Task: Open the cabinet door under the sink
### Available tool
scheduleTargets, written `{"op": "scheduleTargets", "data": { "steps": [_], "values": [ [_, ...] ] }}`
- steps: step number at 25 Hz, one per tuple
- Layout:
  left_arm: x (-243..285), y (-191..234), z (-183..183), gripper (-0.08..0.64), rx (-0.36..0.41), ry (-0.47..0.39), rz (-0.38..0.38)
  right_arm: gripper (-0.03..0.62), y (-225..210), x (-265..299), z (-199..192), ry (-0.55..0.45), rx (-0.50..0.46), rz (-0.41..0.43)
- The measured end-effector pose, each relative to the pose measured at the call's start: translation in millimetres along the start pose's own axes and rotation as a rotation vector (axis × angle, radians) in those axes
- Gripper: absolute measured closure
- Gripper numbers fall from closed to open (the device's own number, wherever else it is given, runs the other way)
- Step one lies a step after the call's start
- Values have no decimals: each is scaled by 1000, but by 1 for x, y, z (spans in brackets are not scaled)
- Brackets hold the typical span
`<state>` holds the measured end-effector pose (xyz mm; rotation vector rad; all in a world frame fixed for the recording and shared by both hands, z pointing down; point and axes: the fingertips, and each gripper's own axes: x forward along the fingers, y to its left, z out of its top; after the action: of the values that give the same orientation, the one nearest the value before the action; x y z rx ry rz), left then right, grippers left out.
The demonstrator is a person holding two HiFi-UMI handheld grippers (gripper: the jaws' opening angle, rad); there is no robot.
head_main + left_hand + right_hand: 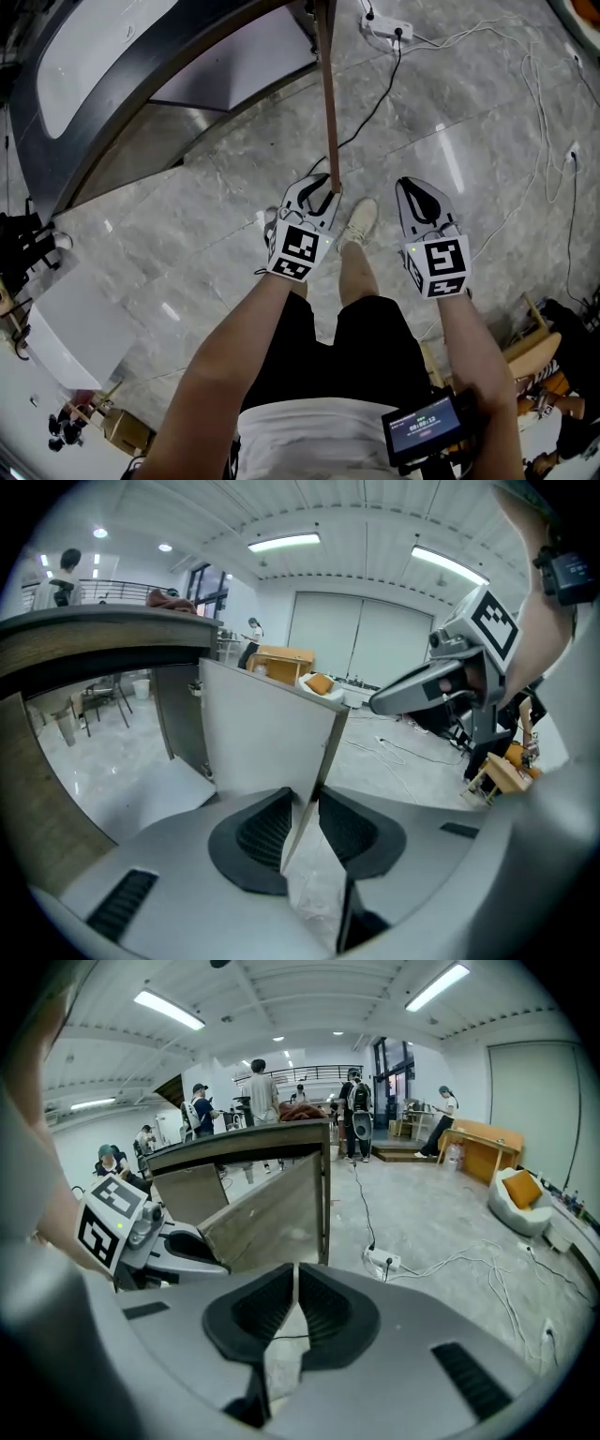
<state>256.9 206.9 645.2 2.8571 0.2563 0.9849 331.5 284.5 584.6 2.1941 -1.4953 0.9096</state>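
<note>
The cabinet door (328, 94) hangs swung out from under the dark curved sink counter (112, 89); from the head view I see it edge-on as a thin brown strip. My left gripper (317, 199) is shut on the door's free edge near its lower end. In the left gripper view the pale door panel (262, 733) runs straight between the pads of the left gripper (302, 803). My right gripper (424, 199) hovers to the right of the door, shut with nothing in it. The right gripper view shows its jaws (296, 1283) together, with the door (272, 1218) beyond them.
A power strip (389, 30) and loose cables (534, 103) lie on the grey marble floor beyond the door. The person's shoe (359, 220) stands between the grippers. A white box (70, 323) sits at the left. Several people (262, 1091) stand behind the counter.
</note>
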Motion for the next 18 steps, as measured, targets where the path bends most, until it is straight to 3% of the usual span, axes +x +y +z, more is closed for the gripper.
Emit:
{"op": "scheduleTargets", "data": {
  "steps": [6,18],
  "values": [
    [26,-26,16,460,27,19,-11,563,-21,-11,-16,16,22,-17],
    [68,-55,42,460,-15,14,7,563,-74,-29,-37,28,58,-65]
  ]
}}
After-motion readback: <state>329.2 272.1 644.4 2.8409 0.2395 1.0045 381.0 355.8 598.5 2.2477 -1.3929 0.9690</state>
